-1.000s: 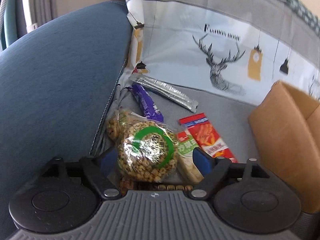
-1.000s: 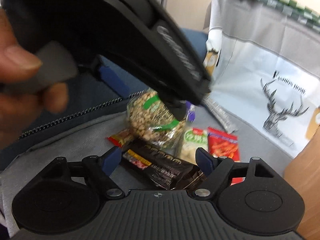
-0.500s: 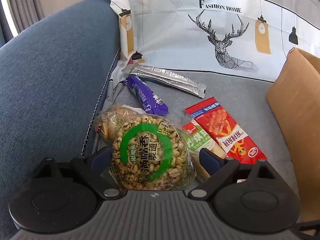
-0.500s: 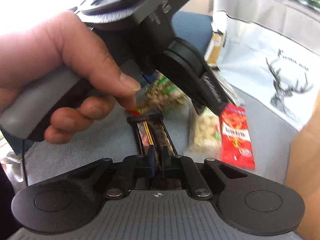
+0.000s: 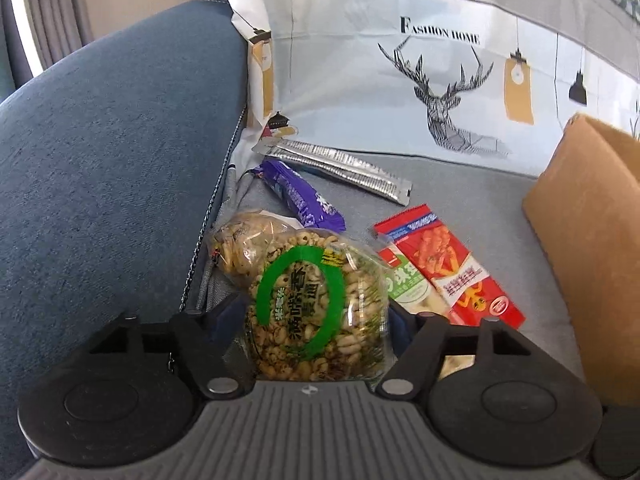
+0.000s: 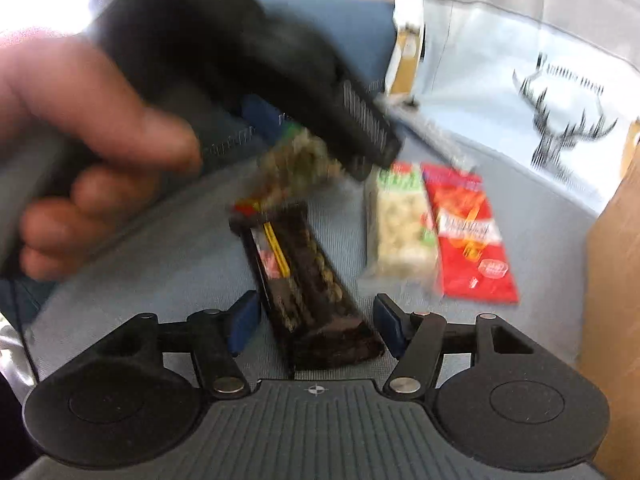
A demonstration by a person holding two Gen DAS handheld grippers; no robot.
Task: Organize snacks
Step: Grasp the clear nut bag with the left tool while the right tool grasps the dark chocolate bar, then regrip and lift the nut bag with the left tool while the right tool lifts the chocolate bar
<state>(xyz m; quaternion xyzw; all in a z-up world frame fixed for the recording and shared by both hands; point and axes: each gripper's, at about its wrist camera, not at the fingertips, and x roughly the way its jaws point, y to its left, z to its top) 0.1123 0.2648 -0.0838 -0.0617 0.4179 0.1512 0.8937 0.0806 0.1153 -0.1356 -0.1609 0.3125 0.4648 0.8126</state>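
- I find the right wrist view motion-blurred: print on the red packet and the pale snack bar is unreadable.
- The puffed-grain bag hides my left gripper's fingertips; I cannot confirm pad contact.
- The cardboard box is cut off at the frame's right edge.

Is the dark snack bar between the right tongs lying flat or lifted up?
Lying flat. The dark bar rests on the grey cushion between the right tongs, which are opening, with a gap at each pad.
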